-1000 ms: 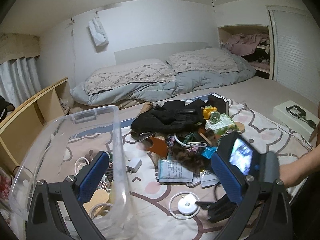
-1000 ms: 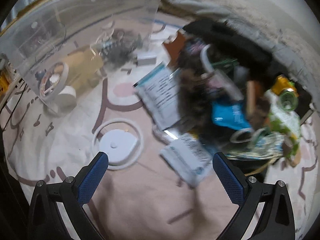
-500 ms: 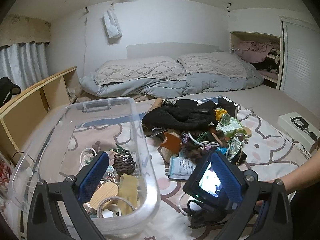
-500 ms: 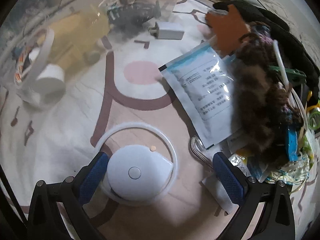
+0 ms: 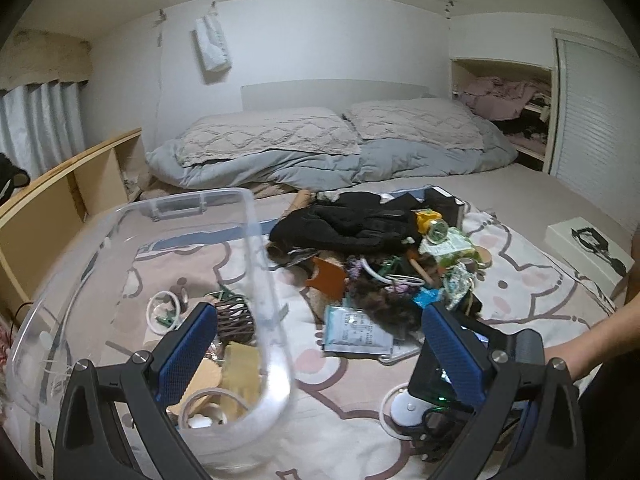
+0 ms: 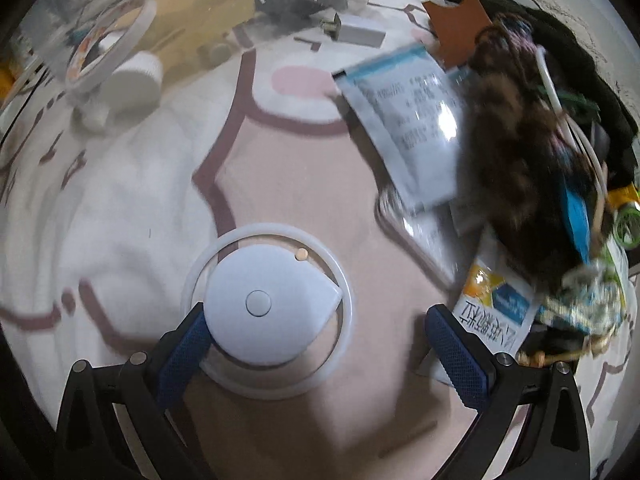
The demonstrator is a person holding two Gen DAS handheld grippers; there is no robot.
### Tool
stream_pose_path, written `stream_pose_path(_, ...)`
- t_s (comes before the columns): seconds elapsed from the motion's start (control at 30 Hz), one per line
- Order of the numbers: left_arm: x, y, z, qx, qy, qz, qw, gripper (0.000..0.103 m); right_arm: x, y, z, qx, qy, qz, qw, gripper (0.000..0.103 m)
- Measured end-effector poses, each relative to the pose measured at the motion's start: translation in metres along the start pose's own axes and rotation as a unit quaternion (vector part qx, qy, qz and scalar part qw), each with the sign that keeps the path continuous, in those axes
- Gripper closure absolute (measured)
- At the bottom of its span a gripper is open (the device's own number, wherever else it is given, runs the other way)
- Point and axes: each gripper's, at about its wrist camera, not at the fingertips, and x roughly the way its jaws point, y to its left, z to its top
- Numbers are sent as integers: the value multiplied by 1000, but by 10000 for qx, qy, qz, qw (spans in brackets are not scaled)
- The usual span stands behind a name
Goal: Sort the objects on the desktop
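A white round device inside a white ring (image 6: pixel 264 304) lies on the pink patterned sheet (image 6: pixel 320 184). My right gripper (image 6: pixel 320 356) is open low over it, its left finger (image 6: pixel 180 356) against the disc's edge. In the left wrist view the same device (image 5: pixel 402 408) shows under the right gripper's body (image 5: pixel 452 380). My left gripper (image 5: pixel 320 352) is open, with the wall of a clear plastic bin (image 5: pixel 256 240) between its fingers. The bin holds a wicker ball (image 5: pixel 236 318), a yellow block (image 5: pixel 240 372) and tape rolls. A blue-white sachet (image 6: pixel 408 120) lies beside a brown furry item (image 6: pixel 520 140).
A cluttered pile with a black garment (image 5: pixel 352 224), an orange card (image 5: pixel 328 280) and packets sits mid-bed. A white charger (image 6: pixel 356 34) lies near the bin. A white box (image 5: pixel 584 252) is at the right, a forearm (image 5: pixel 580 356) below it. Pillows lie behind and a wooden shelf (image 5: pixel 60 200) at the left.
My right gripper has dropped down and closed in on the white round device, which now sits between its fingers. The left view has swung so that more of the bin shows.
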Motion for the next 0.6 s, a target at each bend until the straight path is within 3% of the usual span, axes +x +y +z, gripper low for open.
stream_pose_path(0.3,6,-50,-1,467,102,-371,9982,0,-14,-38,-63,472,46,449,9979,0)
stream_pose_path(0.43,14,-75,-9,680,222,-535,9960,0,-21,-52,-86,511,17,444,9977,0)
stream_pose_path(0.6,36,-102,-25,831,637,-890,9905,0,-28,-66,-112,573,-13,510,9971,0)
